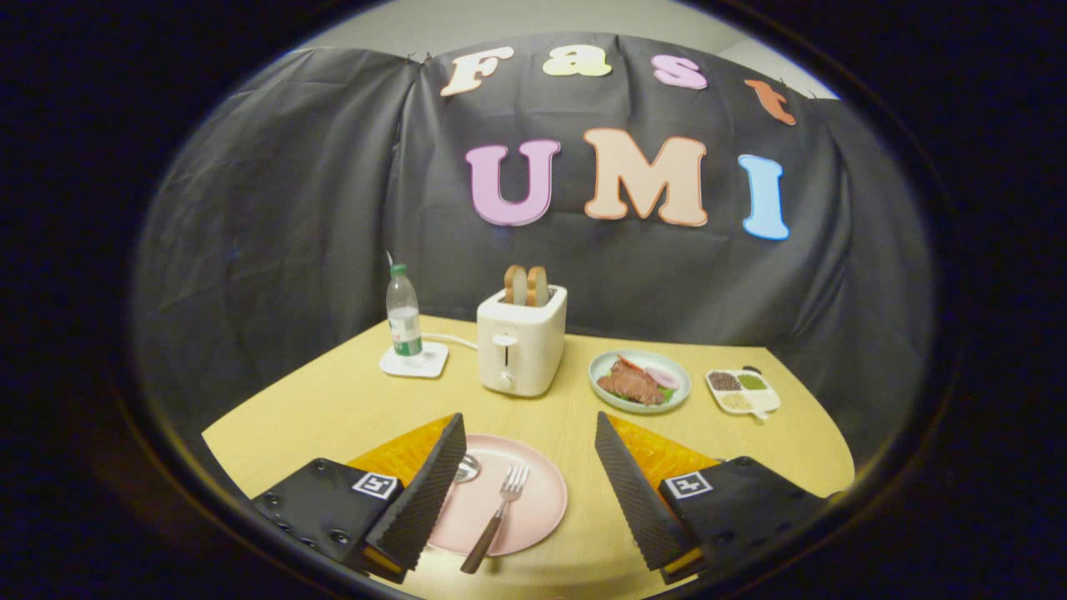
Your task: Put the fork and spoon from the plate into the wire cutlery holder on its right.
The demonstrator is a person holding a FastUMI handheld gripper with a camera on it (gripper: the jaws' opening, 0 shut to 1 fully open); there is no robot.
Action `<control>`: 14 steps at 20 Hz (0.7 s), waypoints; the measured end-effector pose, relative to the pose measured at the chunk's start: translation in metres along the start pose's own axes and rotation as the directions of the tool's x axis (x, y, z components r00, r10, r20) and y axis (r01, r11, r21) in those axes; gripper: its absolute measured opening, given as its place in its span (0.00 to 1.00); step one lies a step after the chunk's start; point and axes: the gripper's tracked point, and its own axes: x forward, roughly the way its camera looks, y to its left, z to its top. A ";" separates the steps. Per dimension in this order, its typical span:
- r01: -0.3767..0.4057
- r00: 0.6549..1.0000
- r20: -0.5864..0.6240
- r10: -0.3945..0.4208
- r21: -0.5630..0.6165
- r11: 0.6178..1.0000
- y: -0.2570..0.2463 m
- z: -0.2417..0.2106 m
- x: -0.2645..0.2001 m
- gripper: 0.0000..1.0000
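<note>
I'm seeing the fork (498, 517) and spoon (467, 468) lying on the plate (533, 508) between my tool's (530, 487) spread fingers, the toaster (521, 350) sitting beyond.

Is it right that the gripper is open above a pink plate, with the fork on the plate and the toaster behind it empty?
Not quite. In the gripper view the toaster is not empty: two slices of toast stick up from it. The rest holds: the gripper is open above the pink plate, and the fork lies on it.
</note>
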 end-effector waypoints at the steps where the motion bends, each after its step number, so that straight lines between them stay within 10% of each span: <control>1: 0.003 1.000 -0.030 -0.003 -0.013 1.000 0.001 -0.010 0.004 0.99; 14: -0.025 0.942 -0.336 -0.004 -0.082 0.996 0.026 -0.126 0.033 0.99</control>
